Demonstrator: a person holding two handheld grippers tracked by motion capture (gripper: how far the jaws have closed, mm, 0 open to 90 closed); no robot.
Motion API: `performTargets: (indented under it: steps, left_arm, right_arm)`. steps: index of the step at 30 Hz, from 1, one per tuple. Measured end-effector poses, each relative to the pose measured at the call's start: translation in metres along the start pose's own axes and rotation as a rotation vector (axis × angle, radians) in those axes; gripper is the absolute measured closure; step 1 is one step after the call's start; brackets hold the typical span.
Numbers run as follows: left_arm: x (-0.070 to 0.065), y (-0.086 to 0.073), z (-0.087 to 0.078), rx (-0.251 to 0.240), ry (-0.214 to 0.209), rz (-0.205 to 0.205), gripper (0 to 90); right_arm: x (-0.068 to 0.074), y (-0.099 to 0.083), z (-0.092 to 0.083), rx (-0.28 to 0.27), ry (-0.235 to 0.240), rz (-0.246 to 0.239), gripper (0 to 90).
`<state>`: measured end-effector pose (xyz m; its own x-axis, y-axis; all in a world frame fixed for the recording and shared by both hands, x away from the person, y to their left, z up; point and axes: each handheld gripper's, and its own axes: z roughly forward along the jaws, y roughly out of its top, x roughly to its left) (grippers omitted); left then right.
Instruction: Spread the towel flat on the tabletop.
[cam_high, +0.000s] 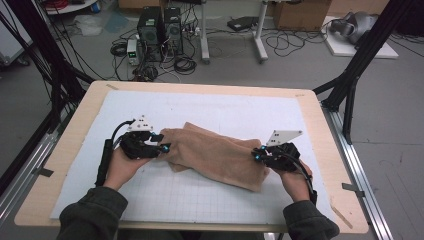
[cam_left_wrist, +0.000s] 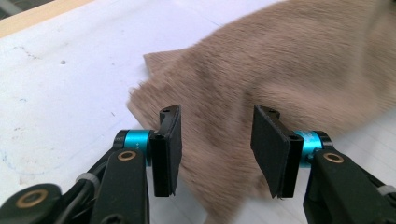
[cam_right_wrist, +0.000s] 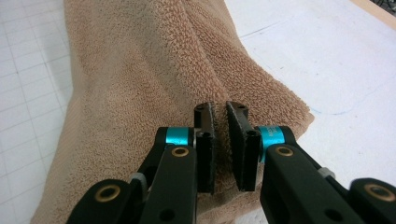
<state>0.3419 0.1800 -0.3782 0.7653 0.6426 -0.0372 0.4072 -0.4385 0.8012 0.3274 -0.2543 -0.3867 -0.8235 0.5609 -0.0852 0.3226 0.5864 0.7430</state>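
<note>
A tan, fluffy terry-cloth towel lies bunched and loosely folded across the middle of the worktop, on its white gridded mat, running from left-far to right-near. At its left end the left hand-held gripper stands partly open, its pads either side of the cloth without pressing it. At the right end the right hand-held gripper is nearly closed, pinching a ridge of the towel. Beyond the far edge, black computer towers and tangled cables sit on the floor; nothing lies between the grippers besides the towel.
</note>
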Motion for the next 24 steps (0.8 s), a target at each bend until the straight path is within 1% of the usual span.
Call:
performTargets:
  steps: [2,3,4,6,7,8,10,12,14,15,16,19,21,24]
  left_arm:
    - [-0.003,-0.002,0.001,0.019,-0.029,0.016,52.4]
    - [-0.004,-0.004,0.003,0.032,-0.034,0.024,52.2]
    - [-0.005,-0.005,0.008,0.055,-0.038,0.032,51.8]
    - [-0.005,-0.008,0.018,0.081,-0.05,0.033,51.4]
    - [-0.005,-0.009,0.025,0.101,-0.047,0.037,51.7]
    - [-0.005,-0.01,0.029,0.111,-0.047,0.034,52.2]
    - [-0.004,-0.013,0.04,0.13,-0.058,0.023,53.7]
    - [-0.004,-0.015,0.05,0.147,-0.055,0.026,56.1]
    - [-0.005,-0.015,0.055,0.144,-0.051,0.029,62.5]
    - [-0.005,-0.015,0.055,0.145,-0.047,0.028,65.2]
    - [-0.005,-0.015,0.054,0.139,-0.048,0.028,68.7]
    - [-0.004,-0.015,0.049,0.143,-0.055,0.037,79.4]
    - [-0.005,-0.014,0.045,0.138,-0.053,0.034,81.5]
    - [-0.008,-0.013,0.036,0.13,-0.05,0.05,82.1]
  right_arm:
    - [0.0,0.001,0.001,-0.002,0.0,0.0,81.2]
    - [0.001,0.001,0.001,0.001,-0.001,0.002,81.1]
    - [0.001,0.001,0.002,0.004,0.0,0.003,81.0]
    - [0.001,0.001,0.005,0.006,0.006,0.006,80.7]
    - [0.002,0.0,0.007,0.009,0.009,0.006,80.5]
    - [0.002,0.0,0.009,0.008,0.011,0.009,80.5]
    - [0.001,-0.001,0.011,0.012,0.013,0.008,80.5]
    - [0.001,-0.001,0.014,0.015,0.017,0.01,80.4]
    - [0.0,-0.001,0.015,0.017,0.021,0.011,80.4]
    - [-0.001,-0.002,0.016,0.016,0.023,0.012,80.4]
    - [-0.001,-0.002,0.016,0.016,0.021,0.011,80.4]
    - [-0.001,-0.003,0.015,0.011,0.027,0.017,80.4]
    - [-0.001,-0.003,0.015,0.012,0.029,0.015,80.4]
    - [0.001,-0.002,0.012,0.005,0.03,0.009,80.6]
